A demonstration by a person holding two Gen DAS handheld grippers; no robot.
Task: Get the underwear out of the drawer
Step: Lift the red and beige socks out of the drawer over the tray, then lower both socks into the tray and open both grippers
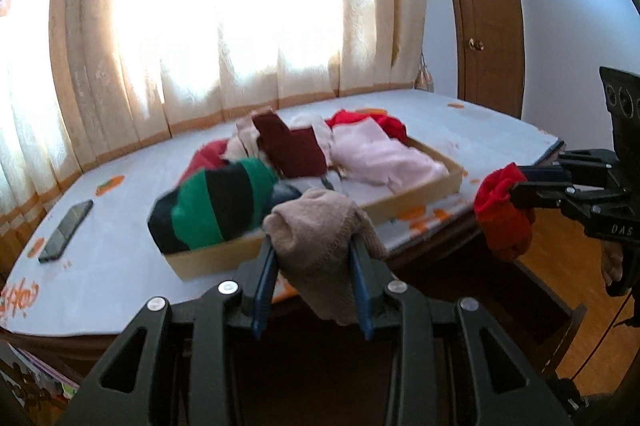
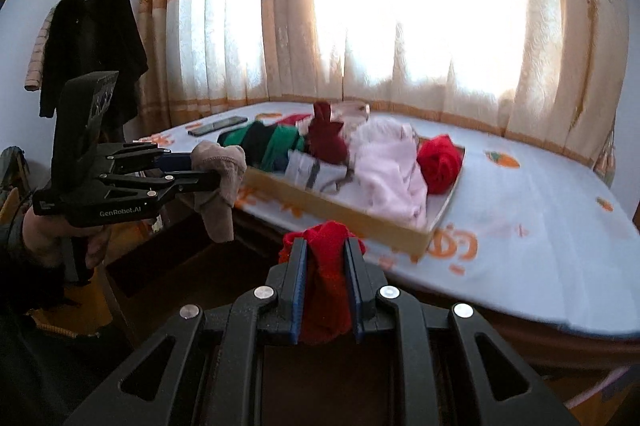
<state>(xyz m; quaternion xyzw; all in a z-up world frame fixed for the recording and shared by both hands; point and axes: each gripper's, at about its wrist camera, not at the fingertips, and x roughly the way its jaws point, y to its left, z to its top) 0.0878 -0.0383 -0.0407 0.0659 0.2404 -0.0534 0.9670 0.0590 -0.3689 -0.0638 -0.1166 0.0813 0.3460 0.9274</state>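
Jaws on both sides are pulled in narrow and each pair is pinching a piece of fabric. The left gripper (image 1: 314,268) has a beige knit piece (image 1: 320,238) bunched between its blue pads (image 1: 264,290), with a loose end flopping down below them. The right gripper (image 2: 325,280) is clamped on a red piece (image 2: 326,286) the same way, a wad sticking up above the pads and the rest hanging under.

Both pieces sit in the air just in front of the near edge of the cardboard tray (image 1: 416,200) on the tabletop (image 1: 120,250), beige toward its left end, red toward its right. The open wooden drawer (image 1: 560,310) is below them, dark inside, so I can't tell what's left in there.

Handling-wise this stuff looks light, soft and totally floppy, no shape of its own. Nothing fragile, not slippery either, the knit should catch on the pads fine. I'd say a bunched fold in the middle is the place to grab, like now, since a single-layer edge could just slide out. The dangling ends might snag on the tray wall.

The tray already holds a striped green-and-black piece (image 1: 216,210), a maroon one (image 1: 294,146) and a pale pink one (image 1: 380,156).
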